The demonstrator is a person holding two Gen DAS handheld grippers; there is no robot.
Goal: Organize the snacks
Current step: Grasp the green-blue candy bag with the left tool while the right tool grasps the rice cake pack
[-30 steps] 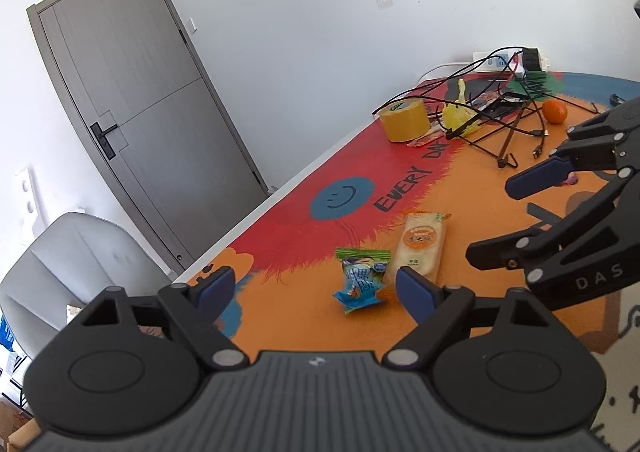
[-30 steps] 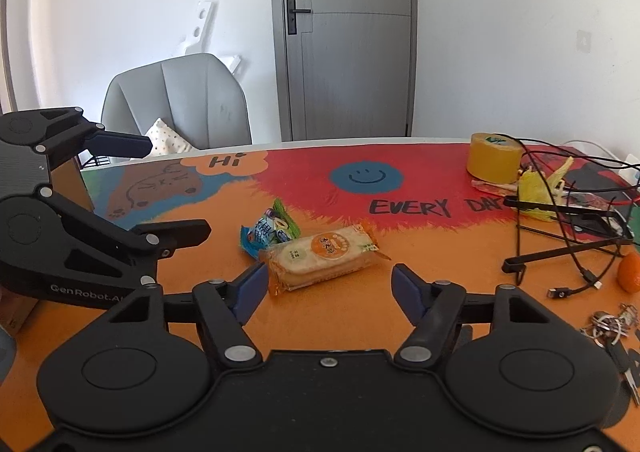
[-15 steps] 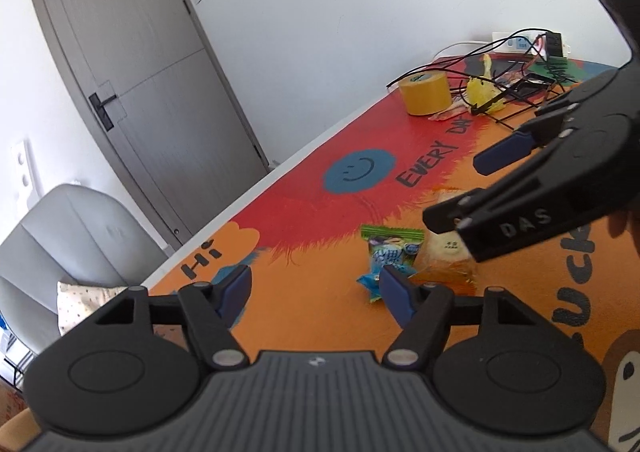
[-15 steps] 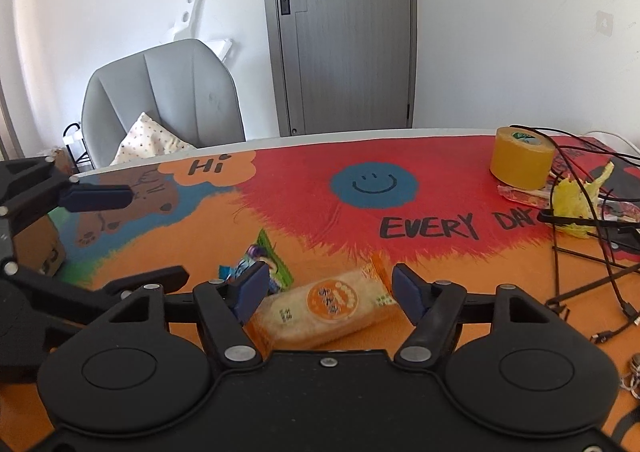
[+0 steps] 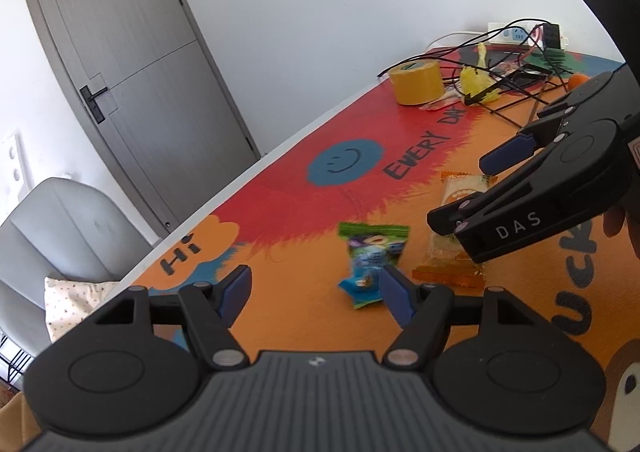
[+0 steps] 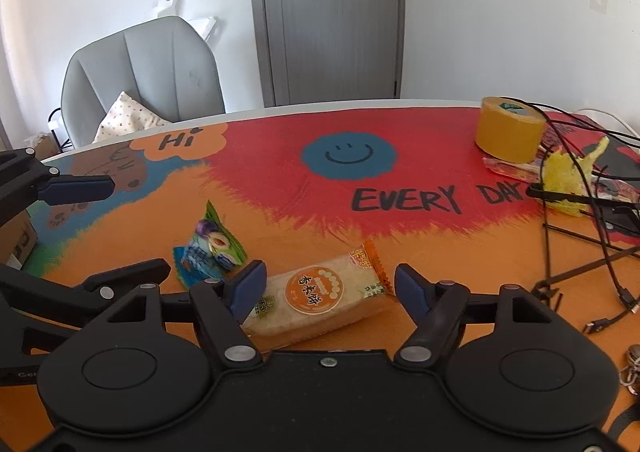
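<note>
Two snacks lie on the colourful table mat [image 6: 440,252]. A long orange rice-cracker packet [image 6: 320,298] [image 5: 454,228] lies flat. A small blue-green candy packet [image 6: 208,248] [image 5: 372,260] lies to its left. My right gripper [image 6: 330,288] is open, its fingers on either side of the rice-cracker packet, just above it. My left gripper [image 5: 316,292] is open, low over the mat, with its right fingertip by the candy packet. Each gripper shows in the other's view, the right gripper [image 5: 520,188] and the left gripper [image 6: 80,228].
A yellow tape roll [image 6: 510,128], a yellow wrapper [image 6: 568,176] and tangled black cables [image 6: 592,220] sit at the right. An orange fruit [image 5: 578,81] lies behind them. A grey chair [image 6: 140,72] stands beyond the far edge. A cardboard box [image 6: 16,240] is at the left.
Both grippers have moved forward and down toward the snacks. My right gripper now straddles the rice-cracker packet; my left has closed in on the candy packet. The snacks have not moved.
</note>
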